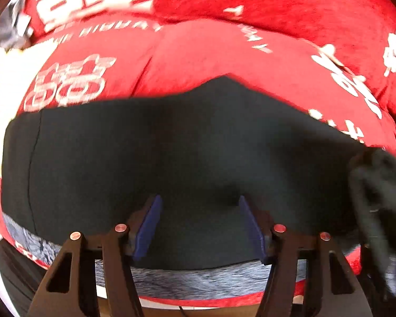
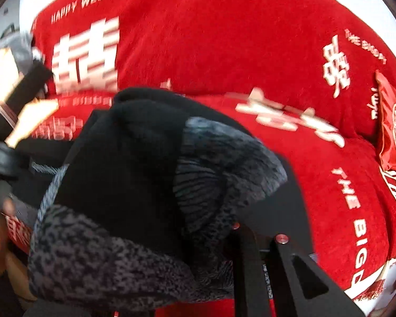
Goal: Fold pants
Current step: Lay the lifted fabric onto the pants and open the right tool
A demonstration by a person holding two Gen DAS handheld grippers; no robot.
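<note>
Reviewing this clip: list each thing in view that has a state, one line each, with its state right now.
pants: spread flat in the left view, grey waistband near the camera, one end bunched and lifted at the right tool.
left tool: open, fingers straddling the fabric.
right tool: buried in bunched fabric; open or shut cannot be told.
red blanket: spread under the pants, rumpled.

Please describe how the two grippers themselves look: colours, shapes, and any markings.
The left gripper has black angular finger arms with triangular cut-outs, copper-coloured round pins, and blue flat pads. The right gripper shows the same black arms, with red pins and small white print that is too blurred to read; its pads are hidden by cloth.
</note>
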